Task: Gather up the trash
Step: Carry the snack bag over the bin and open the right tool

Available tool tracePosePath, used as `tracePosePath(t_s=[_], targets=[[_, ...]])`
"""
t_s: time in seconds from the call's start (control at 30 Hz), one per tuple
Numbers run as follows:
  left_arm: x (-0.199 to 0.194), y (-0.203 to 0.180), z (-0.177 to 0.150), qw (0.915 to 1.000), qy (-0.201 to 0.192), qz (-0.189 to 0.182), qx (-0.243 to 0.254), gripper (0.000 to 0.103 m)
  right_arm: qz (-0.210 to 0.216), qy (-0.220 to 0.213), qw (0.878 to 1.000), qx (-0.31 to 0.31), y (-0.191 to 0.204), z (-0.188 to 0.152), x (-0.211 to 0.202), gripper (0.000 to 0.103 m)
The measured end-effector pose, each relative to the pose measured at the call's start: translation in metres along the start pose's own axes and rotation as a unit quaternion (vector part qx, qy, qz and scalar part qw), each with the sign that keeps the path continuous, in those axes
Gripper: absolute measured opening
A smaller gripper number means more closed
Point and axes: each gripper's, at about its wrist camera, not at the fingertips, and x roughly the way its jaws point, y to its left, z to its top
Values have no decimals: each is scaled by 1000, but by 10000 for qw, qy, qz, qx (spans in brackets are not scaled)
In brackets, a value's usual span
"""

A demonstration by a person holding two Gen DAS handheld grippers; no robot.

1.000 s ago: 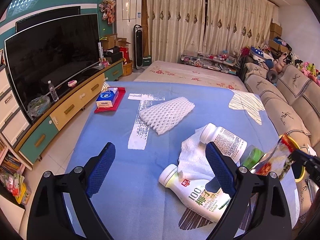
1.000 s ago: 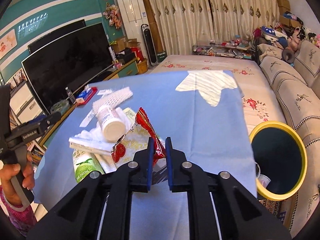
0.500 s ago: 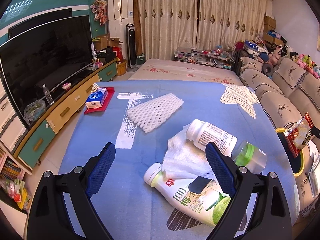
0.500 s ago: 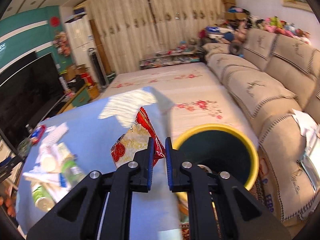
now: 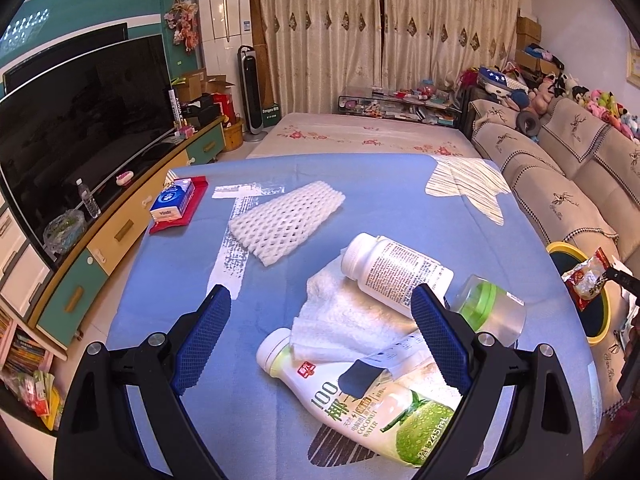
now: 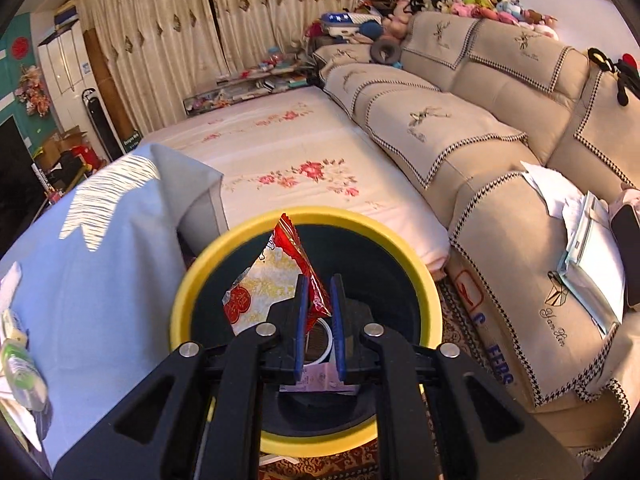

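My right gripper is shut on a red and gold snack wrapper, which hangs right over the mouth of the yellow-rimmed bin. In the left wrist view the same wrapper shows above the bin at the far right. My left gripper stands open above the blue table, over a white paper towel. Around it lie a coconut water bottle, a white pill bottle and a clear jar with a green lid. A white foam net lies farther back.
A tissue pack on a red tray sits at the table's far left corner. A TV on a low cabinet runs along the left. A beige sofa stands right of the bin, with papers on it. Trash lies inside the bin.
My right gripper has swung with the wrapper from over the table to above the bin and come down closer. My left gripper has drifted a little over the bottles, still open.
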Motion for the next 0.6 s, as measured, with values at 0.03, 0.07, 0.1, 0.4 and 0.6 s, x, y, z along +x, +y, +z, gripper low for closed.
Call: tracePosePath(t_s=[0.03,0.07,0.1,0.4,0.6], targets=[[1,-1,0,10000,5,-2,10,90,-29,42,10000,13,-1,0,5,11],[1,-2,0,10000,9,-4,18,90,-60,72,10000,29,-1,-2,10,11],[2,-3,1,10000,12,-8,26,90,-100,95,9999,30,-1,-4,12,11],[7,-9,4,9999,65,-33,71,90,-114,155,9997,149,-8,-9,17,26],[10,-12,5,9999,113,-51,90,90,-31,130,9998,156,-4,-9,10,29]])
